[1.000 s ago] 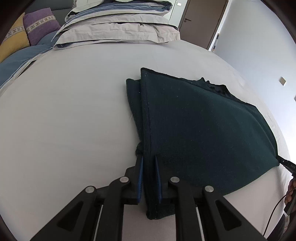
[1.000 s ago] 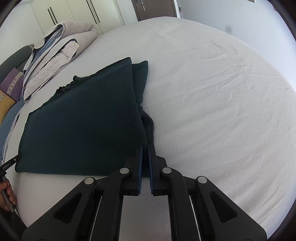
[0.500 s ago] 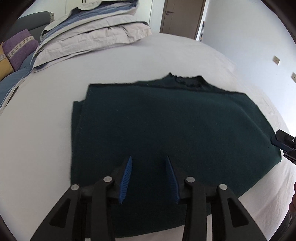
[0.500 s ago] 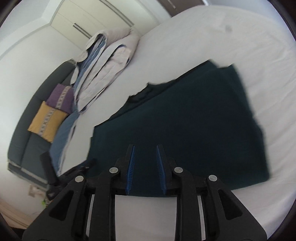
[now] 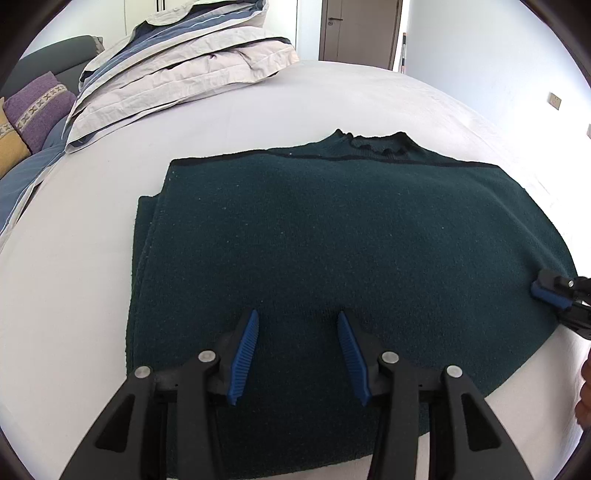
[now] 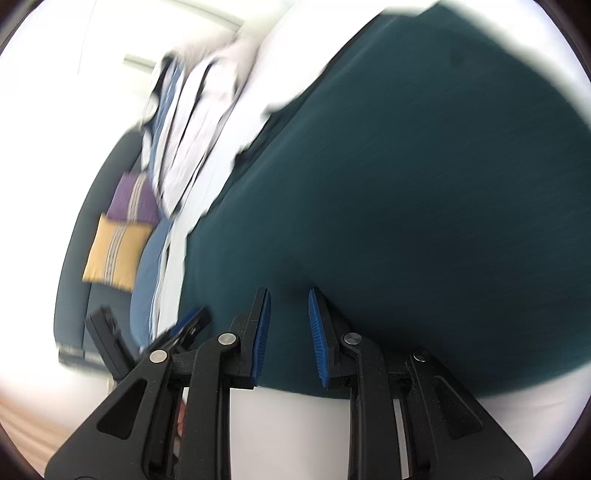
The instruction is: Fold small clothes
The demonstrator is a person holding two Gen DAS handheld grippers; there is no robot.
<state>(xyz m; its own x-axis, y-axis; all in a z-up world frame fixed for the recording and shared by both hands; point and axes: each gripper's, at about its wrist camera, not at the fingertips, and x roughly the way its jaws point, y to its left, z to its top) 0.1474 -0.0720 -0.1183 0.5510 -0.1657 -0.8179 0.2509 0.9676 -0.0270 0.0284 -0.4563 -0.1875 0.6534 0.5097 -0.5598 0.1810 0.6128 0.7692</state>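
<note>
Bed (image 5: 92,229): wide, covered in a smooth white sheet, filling most of both views.
Bedding pile (image 5: 177,62): folded beige, blue and white covers stacked at the far end of the bed.
Purple cushion (image 5: 35,107): patterned band across it, leaning at the far left beside the bedding pile.
Yellow cushion (image 6: 114,251): striped band, just below the purple one on a dark sofa (image 6: 74,280).
Door (image 5: 360,31): brown, closed, in the far wall.
Wall (image 5: 480,55): pale, with a small switch plate (image 5: 555,100) on the right.
</note>
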